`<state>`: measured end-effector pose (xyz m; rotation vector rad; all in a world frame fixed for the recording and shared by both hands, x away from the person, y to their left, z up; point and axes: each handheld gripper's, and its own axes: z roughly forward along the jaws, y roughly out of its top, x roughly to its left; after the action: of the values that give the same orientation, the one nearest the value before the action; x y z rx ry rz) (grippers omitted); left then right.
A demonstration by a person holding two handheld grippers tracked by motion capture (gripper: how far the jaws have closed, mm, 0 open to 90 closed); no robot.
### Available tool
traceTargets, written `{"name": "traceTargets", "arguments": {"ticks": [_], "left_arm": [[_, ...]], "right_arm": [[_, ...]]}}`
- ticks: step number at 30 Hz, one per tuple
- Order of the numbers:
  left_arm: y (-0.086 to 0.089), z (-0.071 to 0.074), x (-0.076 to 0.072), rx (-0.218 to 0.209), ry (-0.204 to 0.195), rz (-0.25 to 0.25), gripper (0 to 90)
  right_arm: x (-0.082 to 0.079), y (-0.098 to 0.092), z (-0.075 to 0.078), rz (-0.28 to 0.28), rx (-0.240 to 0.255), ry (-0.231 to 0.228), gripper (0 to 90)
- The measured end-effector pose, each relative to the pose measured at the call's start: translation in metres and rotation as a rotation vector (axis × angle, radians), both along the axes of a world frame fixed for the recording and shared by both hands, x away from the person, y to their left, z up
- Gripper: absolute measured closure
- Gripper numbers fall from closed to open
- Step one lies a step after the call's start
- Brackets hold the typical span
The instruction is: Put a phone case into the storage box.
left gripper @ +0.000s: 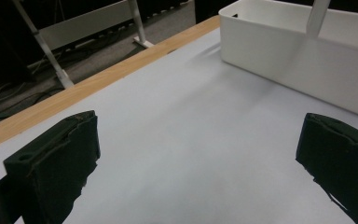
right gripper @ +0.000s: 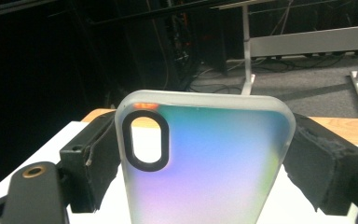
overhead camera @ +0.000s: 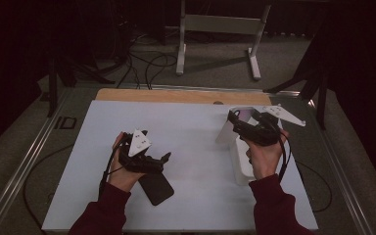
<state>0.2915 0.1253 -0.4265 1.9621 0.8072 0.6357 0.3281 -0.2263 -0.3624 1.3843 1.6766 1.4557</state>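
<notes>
The right hand-held gripper (right gripper: 205, 154) is clamped on a translucent, frosted phone case with a pastel blue, purple and green sheen (right gripper: 205, 163): in the right gripper view its two black padded jaws press against the case's two long edges, and the case stands upright between them with its rounded top corners uppermost and an oval, black-rimmed camera cutout near the upper left corner. In the high view this right hand-held gripper (overhead camera: 242, 120) is raised at the right side of the table, just above a white rectangular plastic bin (overhead camera: 240, 161) that sits near the right edge of the white table (overhead camera: 191, 127); the case appears there only as a small pale patch between the jaws. The left hand-held gripper (overhead camera: 164, 157) is held low over the left half of the table, its jaws pointing to the right across the surface. In the left gripper view its jaws stand wide apart with bare table (left gripper: 191, 140) between them, and the white plastic bin (left gripper: 307, 60) rises farther off at the upper right. A flat black rectangular smartphone (overhead camera: 156, 188) lies on the table just below the left hand, angled, partly under the gripper's body, well apart from the bin.
</notes>
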Motion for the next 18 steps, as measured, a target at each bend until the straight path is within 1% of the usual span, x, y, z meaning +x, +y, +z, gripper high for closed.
{"name": "traceTargets", "arguments": {"ticks": [3,6,8,10,15,16,18], "left_arm": [[0.003,0.000,-0.001,-0.001,-0.004,0.007,0.0],[0.012,-0.001,-0.003,0.000,-0.007,0.023,0.0],[0.016,-0.002,-0.005,-0.004,-0.007,0.032,0.0],[0.020,-0.003,-0.006,-0.010,-0.008,0.039,0.0],[0.027,-0.004,-0.007,-0.010,-0.010,0.053,0.0],[0.030,-0.004,-0.008,-0.019,-0.009,0.058,0.0],[0.032,-0.005,-0.008,-0.020,-0.011,0.064,0.0]], "right_arm": [[0.003,-0.002,0.002,-0.015,-0.002,-0.001,16.7],[0.006,-0.004,0.007,-0.029,-0.007,-0.012,16.7],[0.009,-0.006,0.008,-0.037,-0.020,-0.016,16.7],[0.012,-0.007,0.009,-0.048,-0.027,-0.013,16.7],[0.018,-0.009,0.010,-0.067,-0.033,-0.010,16.7],[0.021,-0.009,0.011,-0.074,-0.052,-0.014,16.7],[0.024,-0.009,0.011,-0.076,-0.057,-0.013,16.7]]}}
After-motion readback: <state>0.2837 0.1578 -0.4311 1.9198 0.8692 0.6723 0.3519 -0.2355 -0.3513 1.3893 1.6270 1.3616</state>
